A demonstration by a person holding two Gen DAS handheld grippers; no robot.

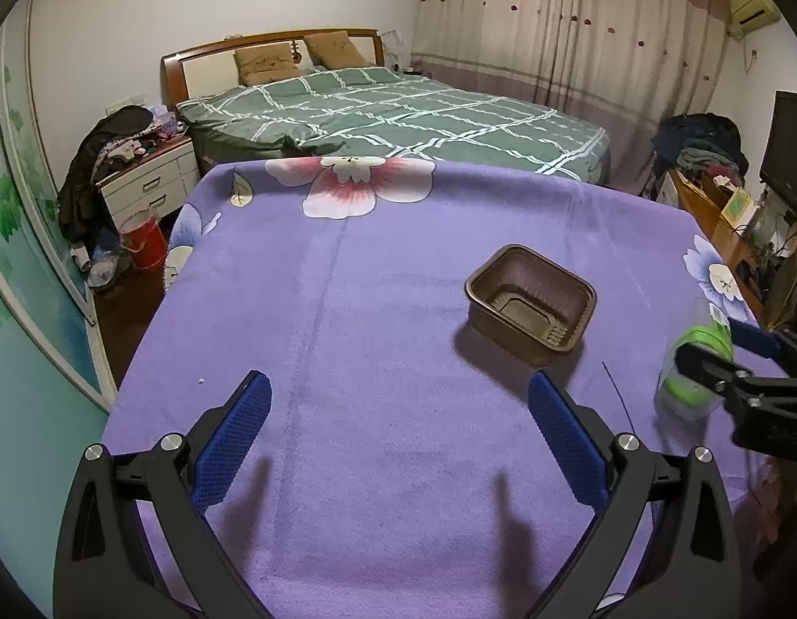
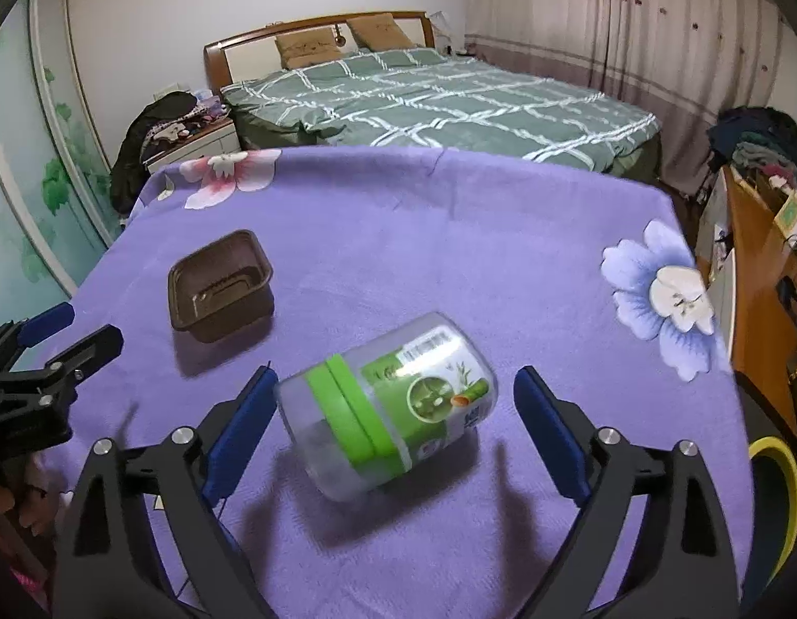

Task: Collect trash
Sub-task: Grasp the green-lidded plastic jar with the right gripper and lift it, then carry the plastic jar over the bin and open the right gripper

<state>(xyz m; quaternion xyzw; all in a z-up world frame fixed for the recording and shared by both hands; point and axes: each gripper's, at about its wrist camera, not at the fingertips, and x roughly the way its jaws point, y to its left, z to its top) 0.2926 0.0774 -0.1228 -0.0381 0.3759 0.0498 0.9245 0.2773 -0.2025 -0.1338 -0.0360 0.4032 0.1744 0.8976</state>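
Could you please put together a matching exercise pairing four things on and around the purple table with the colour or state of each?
Things:
1. tray
2. jar
3. bedspread
4. right gripper

Descriptions:
A. green with a white grid
B. brown, empty, upright
C. clear with a green band, lying on its side
D. open, blue fingers either side of the jar

Pairs: 1-B, 2-C, 3-A, 4-D
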